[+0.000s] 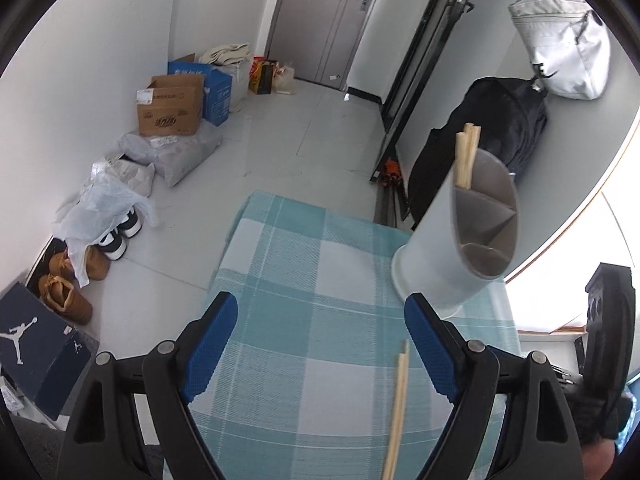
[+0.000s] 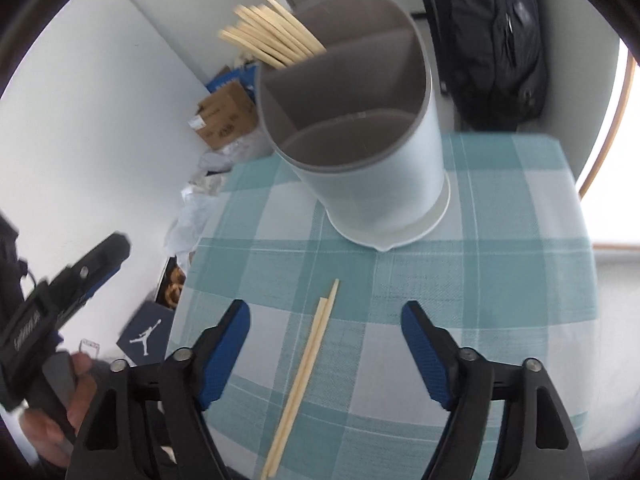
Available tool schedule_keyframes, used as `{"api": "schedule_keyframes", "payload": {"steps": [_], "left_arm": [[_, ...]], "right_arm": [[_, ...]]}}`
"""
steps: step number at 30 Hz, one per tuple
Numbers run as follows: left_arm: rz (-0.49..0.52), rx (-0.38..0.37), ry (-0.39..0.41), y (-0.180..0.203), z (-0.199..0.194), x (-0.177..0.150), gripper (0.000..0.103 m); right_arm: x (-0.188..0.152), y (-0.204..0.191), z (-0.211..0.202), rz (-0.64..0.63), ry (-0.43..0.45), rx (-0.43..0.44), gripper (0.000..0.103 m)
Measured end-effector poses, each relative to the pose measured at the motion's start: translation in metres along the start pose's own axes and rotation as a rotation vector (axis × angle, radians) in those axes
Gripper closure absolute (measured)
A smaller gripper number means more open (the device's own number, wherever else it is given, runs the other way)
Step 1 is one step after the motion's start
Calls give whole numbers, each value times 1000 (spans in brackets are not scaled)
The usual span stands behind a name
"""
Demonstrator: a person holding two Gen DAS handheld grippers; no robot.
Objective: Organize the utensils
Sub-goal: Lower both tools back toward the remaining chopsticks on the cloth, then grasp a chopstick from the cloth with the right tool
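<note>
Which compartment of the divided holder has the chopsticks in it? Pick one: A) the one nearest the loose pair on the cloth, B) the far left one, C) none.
B: the bundled chopsticks stick out of the holder's far left section; the other sections look empty.

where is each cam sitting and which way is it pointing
Left wrist view: on the left gripper, angled down across the checked tablecloth toward the floor and door; its jaws stand open with nothing between them, and the right gripper shows at the right edge.
Right wrist view: on the right gripper, angled down at the chopstick pair, which lies between its open jaws; the left gripper and a hand show at the left.
Shared: the tablecloth, the chopstick pair and the divided holder.
</note>
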State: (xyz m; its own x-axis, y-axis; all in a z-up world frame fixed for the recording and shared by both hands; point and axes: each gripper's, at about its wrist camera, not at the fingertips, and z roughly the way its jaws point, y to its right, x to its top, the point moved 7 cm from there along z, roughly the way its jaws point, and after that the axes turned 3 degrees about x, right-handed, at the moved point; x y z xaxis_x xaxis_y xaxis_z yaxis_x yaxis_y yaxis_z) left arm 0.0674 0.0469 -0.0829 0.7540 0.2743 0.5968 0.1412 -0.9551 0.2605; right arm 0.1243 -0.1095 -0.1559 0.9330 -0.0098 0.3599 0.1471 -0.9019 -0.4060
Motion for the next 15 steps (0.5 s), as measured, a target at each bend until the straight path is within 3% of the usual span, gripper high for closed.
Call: {"api": "schedule_keyframes", "payload": {"steps": [1,4,7,15], "left_arm": [[-16,-8,-16,-3,3,0,21],[-47,-8,-26,-11,5,2,21],[-82,38,3,-25,3,5,21],[-144,37,-47,-45,11,1,21]], "right_arm": [[1,0,6,14,-16,0,52],[5,0,25,39,-52,-36,58],[6,-3,43,30,-94,-85,64],[7,-2,69,1,-146,-241,84]]}}
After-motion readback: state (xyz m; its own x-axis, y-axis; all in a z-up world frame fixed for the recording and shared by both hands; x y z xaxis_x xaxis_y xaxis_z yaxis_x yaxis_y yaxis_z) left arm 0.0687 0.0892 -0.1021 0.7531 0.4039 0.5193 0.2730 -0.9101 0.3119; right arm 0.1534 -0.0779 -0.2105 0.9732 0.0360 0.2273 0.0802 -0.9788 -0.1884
